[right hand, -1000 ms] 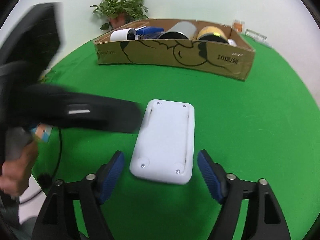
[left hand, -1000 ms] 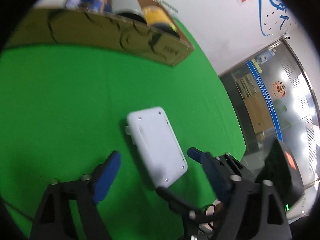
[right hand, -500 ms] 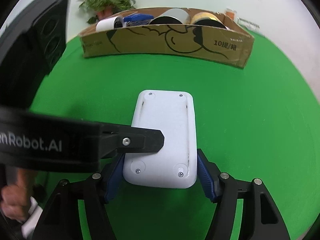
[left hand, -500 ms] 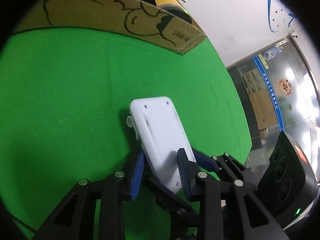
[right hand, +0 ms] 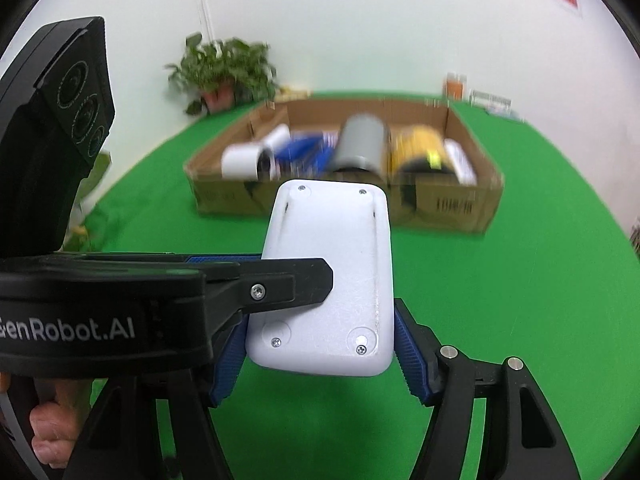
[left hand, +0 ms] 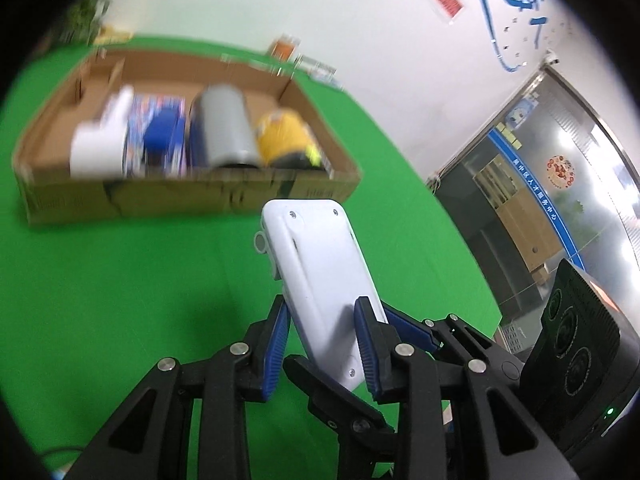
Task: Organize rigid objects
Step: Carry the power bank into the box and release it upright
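One white plastic casing [right hand: 326, 276], a flat rounded rectangle with a matt surface, recessed screws at its corners and two thin slots along its long edges, is off the green cloth [right hand: 500, 300] and in front of the cardboard box [right hand: 452, 206]. Both tools grip it. The right gripper [right hand: 320, 354] has its ribbed blue pads [right hand: 408, 350] pressed on the two long sides at the near end, jaws set moderately wide. The left gripper [left hand: 322, 344] pinches the casing across its thin edge, ribbed blue pads [left hand: 366, 350] close together on either face. A small round tab projects from the casing's left edge in the left wrist view.

The shallow open box holds, blurred, one white cylinder [right hand: 242, 162], one blue packaged item [right hand: 304, 152], one grey cylinder [right hand: 362, 142], one yellow-and-black can [right hand: 418, 150] and a white item at its right end. The left tool's black arm crosses the casing in the right wrist view. One potted plant [right hand: 222, 70] stands behind
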A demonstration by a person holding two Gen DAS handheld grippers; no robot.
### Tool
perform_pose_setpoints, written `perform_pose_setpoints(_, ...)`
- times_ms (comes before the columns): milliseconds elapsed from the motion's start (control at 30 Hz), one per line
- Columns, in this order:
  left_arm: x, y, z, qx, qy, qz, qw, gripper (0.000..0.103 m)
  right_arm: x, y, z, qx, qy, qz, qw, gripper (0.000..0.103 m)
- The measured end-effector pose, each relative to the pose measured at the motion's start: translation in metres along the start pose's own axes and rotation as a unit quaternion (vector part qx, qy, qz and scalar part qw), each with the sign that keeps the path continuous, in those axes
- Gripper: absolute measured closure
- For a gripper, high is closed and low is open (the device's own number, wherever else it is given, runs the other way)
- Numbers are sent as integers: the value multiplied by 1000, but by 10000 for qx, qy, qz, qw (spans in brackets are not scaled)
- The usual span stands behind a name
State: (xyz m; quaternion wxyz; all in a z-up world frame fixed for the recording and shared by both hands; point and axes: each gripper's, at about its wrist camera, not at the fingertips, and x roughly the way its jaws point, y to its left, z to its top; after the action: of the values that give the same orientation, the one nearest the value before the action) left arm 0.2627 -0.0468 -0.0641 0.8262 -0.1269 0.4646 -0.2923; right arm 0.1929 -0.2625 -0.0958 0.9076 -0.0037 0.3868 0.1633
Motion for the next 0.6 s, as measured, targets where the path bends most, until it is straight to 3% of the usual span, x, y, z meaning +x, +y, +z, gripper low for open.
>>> perform_pose_setpoints(333, -44, -7, 88, 626, -549, 243, 9962, 72, -11, 17, 109, -114, -691, -156, 9974, 39)
perform_pose_setpoints(600, -62, 2, 160, 698, -714, 335, 9944, 72, 2, 21, 199, -148, -853, -83, 9962, 39)
